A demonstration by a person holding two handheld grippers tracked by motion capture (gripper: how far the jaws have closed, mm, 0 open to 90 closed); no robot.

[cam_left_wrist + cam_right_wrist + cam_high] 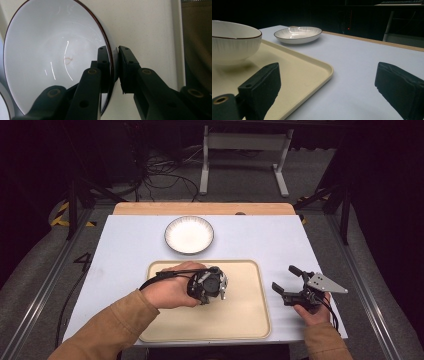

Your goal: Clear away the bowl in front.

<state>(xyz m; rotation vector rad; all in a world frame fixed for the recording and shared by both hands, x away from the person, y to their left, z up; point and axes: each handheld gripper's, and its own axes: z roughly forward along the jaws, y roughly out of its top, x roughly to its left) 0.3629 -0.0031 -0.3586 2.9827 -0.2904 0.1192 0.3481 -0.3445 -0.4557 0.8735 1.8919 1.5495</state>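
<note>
One bowl (55, 57) is pinched by its rim in the left gripper (114, 67) over the tray (250, 320), frame centre; the plate (189, 234) above waits, right gripper (286, 282) spread.

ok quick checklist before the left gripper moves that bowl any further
1. Left gripper clamped on the bowl rim, one jaw inside, one outside: ok.
2. Bowl above the tray: ok.
3. Bowl resting on the tray or just off it: cannot tell.
4. Right gripper open, holding nothing, off to the side of the tray: ok.
5. Plate apart from the tray, out of the way: ok.
</note>
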